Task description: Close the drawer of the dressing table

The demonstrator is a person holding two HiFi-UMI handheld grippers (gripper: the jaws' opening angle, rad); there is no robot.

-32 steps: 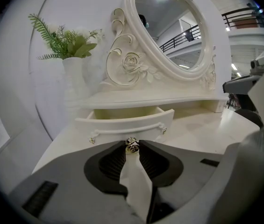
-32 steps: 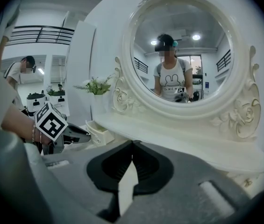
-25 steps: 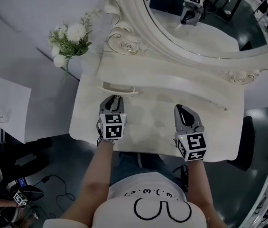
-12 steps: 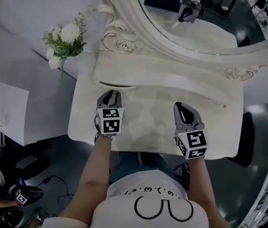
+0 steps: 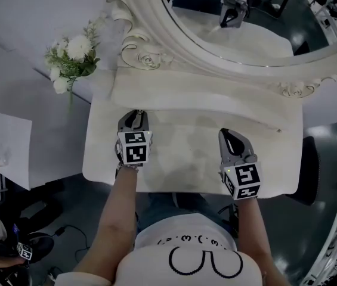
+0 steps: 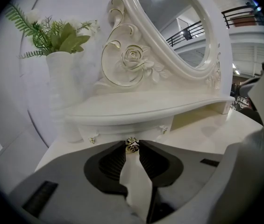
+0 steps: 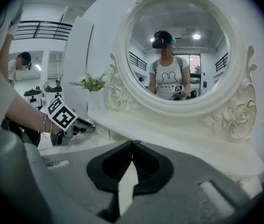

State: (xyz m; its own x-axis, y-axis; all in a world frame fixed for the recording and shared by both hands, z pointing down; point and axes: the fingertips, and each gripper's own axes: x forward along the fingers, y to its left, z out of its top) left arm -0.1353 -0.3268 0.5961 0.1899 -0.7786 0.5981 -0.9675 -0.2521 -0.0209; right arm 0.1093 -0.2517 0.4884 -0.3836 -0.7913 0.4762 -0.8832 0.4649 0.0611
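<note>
Head view: left tool (image 5: pixel 135 114) at the front edge of the shelf (image 5: pixel 204 97), right tool (image 5: pixel 228 136) well to its right over the counter (image 5: pixel 186 165).
Left gripper view: jaws clamped on the gold knob (image 6: pixel 132 145) of the drawer (image 6: pixel 117 130) dead ahead; drawer front looks flush under the shelf.
Right gripper view: jaws together, nothing between them, mirror (image 7: pixel 174 55) ahead.

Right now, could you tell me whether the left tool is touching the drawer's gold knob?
Touching. The left gripper view shows the left tool with both jaw tips pressed against the gold knob, no gap.
</note>
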